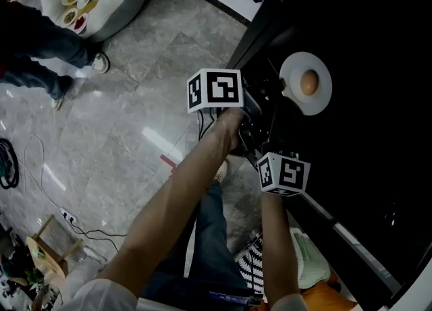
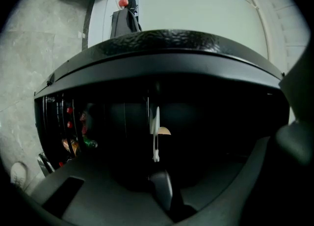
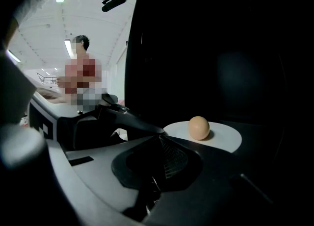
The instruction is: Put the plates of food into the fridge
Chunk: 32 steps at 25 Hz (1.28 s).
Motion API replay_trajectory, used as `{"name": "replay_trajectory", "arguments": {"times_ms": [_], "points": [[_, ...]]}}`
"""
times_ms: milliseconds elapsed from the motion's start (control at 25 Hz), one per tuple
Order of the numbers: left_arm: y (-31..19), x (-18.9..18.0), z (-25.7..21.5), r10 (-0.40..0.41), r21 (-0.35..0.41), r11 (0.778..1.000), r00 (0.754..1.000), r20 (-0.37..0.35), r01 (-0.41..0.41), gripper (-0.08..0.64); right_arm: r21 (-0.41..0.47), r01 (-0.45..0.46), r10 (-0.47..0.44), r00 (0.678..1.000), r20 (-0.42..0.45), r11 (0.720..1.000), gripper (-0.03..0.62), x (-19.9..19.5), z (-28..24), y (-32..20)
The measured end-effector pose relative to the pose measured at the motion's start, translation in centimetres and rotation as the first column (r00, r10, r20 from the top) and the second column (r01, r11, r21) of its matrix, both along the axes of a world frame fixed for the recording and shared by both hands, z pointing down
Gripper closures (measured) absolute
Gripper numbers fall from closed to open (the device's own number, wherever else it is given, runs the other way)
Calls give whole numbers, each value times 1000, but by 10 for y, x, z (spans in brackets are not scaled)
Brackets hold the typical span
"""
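Left gripper [image 1: 275, 90] is clamped on the near rim of the plate [image 1: 320, 98], probably held level so the egg [image 1: 308, 83] won't roll, inside the dark fridge [image 1: 263, 30]. Right gripper [image 3: 162, 171] sits nearer, jaws seemingly closed and empty. Left gripper view shows the plate edge-on. Right gripper view shows its top.

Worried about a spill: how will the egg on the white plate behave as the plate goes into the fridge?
The egg looks round and lies loose on the flat plate, so it will likely roll if the plate tilts. The left claw grips only the rim, so the plate may sag or pivot.
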<state>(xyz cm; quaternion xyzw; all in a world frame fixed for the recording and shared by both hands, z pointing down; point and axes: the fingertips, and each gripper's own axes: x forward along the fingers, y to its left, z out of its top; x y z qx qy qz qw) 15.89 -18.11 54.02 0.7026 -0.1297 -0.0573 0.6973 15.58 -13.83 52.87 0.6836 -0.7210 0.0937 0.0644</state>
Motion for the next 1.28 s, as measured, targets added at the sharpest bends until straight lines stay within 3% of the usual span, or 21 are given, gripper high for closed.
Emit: {"name": "replay_trajectory", "arguments": {"times_ms": [800, 1000, 1280], "points": [[12, -10, 5, -14, -24, 1000, 1000, -3, 14, 543, 7, -45, 44, 998, 40, 999, 583, 16, 0, -2], [12, -10, 2, -19, -26, 999, 1000, -7, 19, 554, 42, -64, 58, 991, 119, 997, 583, 22, -12, 0], [23, -5, 4, -16, -47, 999, 1000, -23, 15, 554, 53, -60, 53, 991, 124, 997, 583, 23, -16, 4]]}}
